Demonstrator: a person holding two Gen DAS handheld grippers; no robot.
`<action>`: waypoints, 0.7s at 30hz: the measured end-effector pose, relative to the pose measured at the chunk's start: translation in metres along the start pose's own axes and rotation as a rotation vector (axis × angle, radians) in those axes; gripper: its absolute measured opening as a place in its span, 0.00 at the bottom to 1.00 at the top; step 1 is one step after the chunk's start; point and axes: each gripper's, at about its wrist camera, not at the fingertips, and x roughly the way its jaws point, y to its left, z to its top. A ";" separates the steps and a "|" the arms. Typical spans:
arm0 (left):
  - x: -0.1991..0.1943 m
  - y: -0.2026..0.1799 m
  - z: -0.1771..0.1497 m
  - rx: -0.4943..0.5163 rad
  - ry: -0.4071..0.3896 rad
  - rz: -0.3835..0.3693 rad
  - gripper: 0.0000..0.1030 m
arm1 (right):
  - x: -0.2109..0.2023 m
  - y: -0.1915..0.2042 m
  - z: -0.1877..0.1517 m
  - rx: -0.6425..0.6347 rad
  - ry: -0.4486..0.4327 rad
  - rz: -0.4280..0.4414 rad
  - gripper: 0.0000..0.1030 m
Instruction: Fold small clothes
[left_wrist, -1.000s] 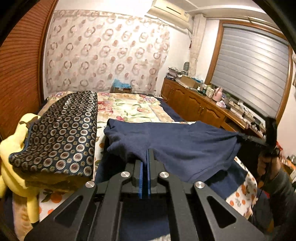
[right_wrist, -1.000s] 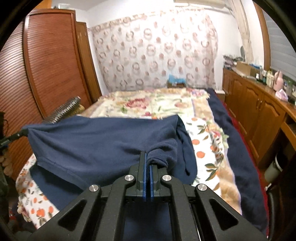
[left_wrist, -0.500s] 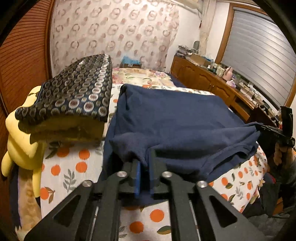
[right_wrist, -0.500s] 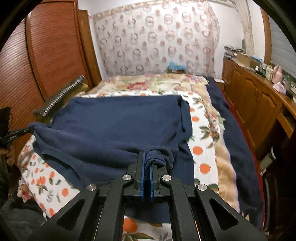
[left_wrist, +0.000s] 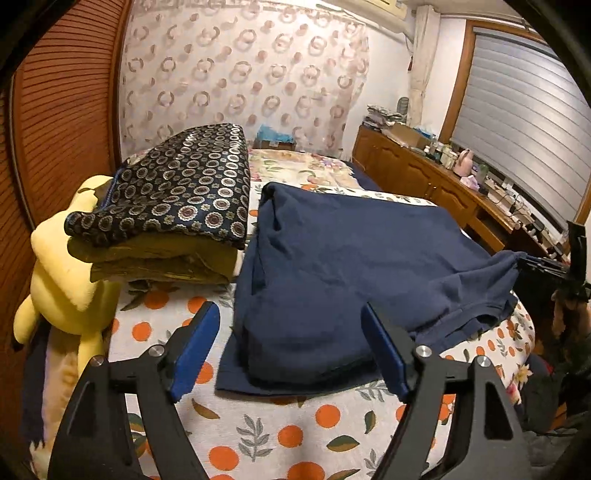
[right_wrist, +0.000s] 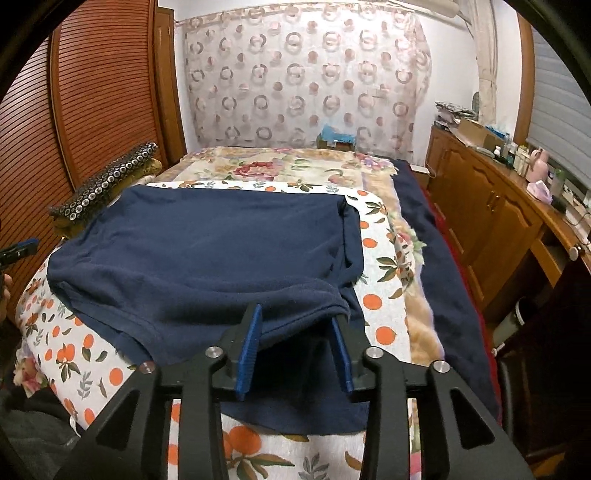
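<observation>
- While the navy garment (left_wrist: 343, 266) lies folded once beside the patterned cushion (left_wrist: 177, 192), further folds are judged outstanding.
- Left gripper (left_wrist: 291, 347) has just been opened and is empty; right gripper (right_wrist: 295, 347) has just been opened, cloth loose between its jaws.

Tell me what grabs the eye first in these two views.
The navy garment dominates, folded over across the orange-print bedspread. Beside it on the left, a circle-patterned dark cushion tops a yellow stack, with a yellow plush toy at the bed's edge.

folded blankets (left_wrist: 173, 206) blocking left, orange-print bedspread (left_wrist: 295, 435) clear in front
</observation>
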 end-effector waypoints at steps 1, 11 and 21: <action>0.002 0.001 0.000 -0.001 0.001 0.005 0.77 | -0.001 -0.002 0.000 0.002 0.000 -0.001 0.38; 0.024 -0.003 -0.005 -0.005 0.046 0.039 0.77 | -0.019 -0.010 -0.001 0.025 -0.045 -0.025 0.44; 0.032 -0.001 -0.008 -0.019 0.058 0.059 0.77 | 0.013 0.022 -0.011 -0.011 -0.002 0.071 0.45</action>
